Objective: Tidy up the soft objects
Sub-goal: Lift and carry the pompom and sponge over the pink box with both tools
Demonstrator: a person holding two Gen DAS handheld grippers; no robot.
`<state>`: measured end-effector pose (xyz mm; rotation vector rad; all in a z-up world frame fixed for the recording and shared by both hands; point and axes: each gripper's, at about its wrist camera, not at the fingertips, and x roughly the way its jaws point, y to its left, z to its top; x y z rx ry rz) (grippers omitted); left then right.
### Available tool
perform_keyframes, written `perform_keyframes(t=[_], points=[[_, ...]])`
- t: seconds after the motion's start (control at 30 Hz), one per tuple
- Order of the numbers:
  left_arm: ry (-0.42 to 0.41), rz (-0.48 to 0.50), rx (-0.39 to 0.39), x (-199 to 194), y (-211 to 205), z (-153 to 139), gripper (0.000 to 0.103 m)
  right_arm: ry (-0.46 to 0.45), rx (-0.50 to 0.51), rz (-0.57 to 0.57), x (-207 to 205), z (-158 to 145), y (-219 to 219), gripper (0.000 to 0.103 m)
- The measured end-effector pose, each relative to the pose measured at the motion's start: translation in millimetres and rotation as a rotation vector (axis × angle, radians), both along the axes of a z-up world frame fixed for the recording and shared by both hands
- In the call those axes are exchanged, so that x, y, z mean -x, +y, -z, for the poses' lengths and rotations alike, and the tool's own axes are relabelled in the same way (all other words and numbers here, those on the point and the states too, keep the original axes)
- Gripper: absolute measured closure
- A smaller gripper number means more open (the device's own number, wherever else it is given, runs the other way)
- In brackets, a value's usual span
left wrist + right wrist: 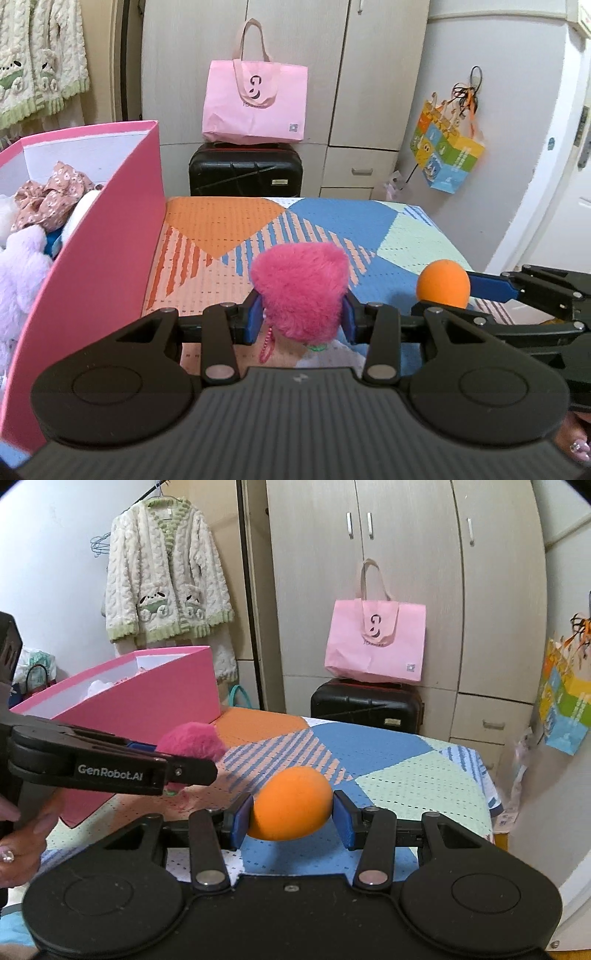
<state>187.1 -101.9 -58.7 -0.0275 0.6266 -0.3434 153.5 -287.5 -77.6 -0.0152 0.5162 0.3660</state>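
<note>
Now both grippers carry something above the patterned table [406,229]: the left gripper [301,317] is clamped on a fuzzy pink pompom [301,288], its blue pads sunk into the fur, and the right gripper [291,818] pinches an orange foam egg [290,803] between its pads. A pink box [110,236] stands at the far left of the table, with plush toys [22,266] and a floral scrunchie [48,199] already in it — judging by that, the step in hand is delivery into the box. To do it well, lift each piece clear of the box's near wall before crossing, and send the pompom first, since it is closer. A bead strand [266,343] dangles under the pompom and could catch on the rim, so let go only when well inside.
</note>
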Motion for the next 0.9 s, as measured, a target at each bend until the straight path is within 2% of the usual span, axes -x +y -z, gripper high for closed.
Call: perform_keyframes(t=[0.5, 0.8, 0.9], points=[[0.014, 0.067, 0.037, 56, 25, 5, 0.063, 0.007, 0.014, 0.102, 53, 0, 18, 0.050], [-0.007, 0.146, 0.064, 101, 55, -4, 0.063, 0.018, 0.019, 0.109, 85, -2, 35, 0.050], [0.024, 0.164, 0.067, 109, 69, -5, 0.063, 0.019, 0.006, 0.079, 96, -5, 45, 0.050]])
